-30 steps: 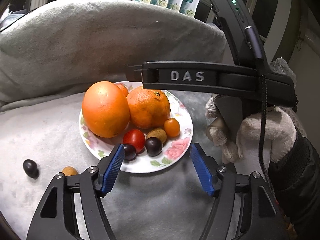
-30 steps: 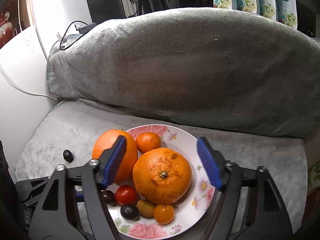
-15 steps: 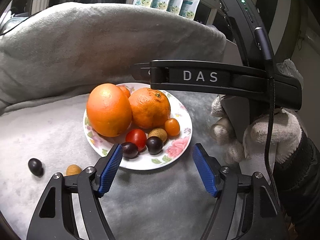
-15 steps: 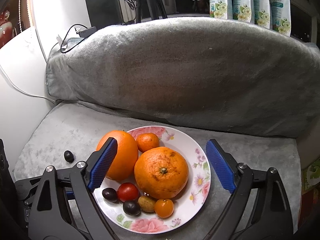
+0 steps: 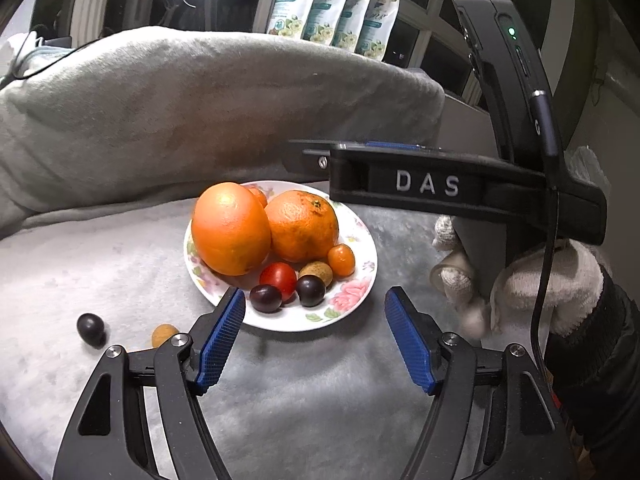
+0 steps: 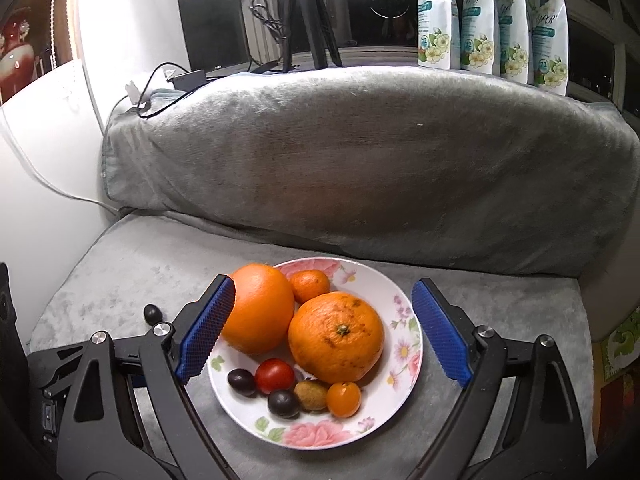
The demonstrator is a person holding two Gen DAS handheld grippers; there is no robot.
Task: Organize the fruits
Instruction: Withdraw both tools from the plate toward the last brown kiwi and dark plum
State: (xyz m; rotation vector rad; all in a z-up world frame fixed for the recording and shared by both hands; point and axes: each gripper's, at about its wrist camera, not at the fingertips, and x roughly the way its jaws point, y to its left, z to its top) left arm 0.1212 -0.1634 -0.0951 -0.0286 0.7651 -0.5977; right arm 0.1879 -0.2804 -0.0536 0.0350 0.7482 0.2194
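A floral white plate (image 5: 356, 300) (image 6: 400, 396) on the grey cushion holds two big oranges (image 5: 230, 228) (image 6: 335, 336), a small mandarin (image 6: 309, 286), a red tomato (image 5: 278, 276), an orange cherry tomato (image 6: 343, 399), a brown fruit (image 5: 317, 272) and two dark grapes (image 5: 265, 298). A dark grape (image 5: 91, 328) (image 6: 152, 314) and a brown fruit (image 5: 163, 334) lie on the cushion left of the plate. My left gripper (image 5: 316, 336) is open and empty, just short of the plate. My right gripper (image 6: 320, 332) is open and empty above the plate; it shows from the side in the left wrist view (image 5: 440, 184).
A tall grey backrest cushion (image 6: 360, 160) rises behind the plate. Several floral pouches (image 6: 492, 16) stand on the sill behind it. A tripod (image 6: 308, 20) and cables lie at the back left. A white wall (image 6: 48, 160) bounds the left side.
Both grippers have pulled back and up from the plate. The right jaws have opened wider. The fruits have not moved.
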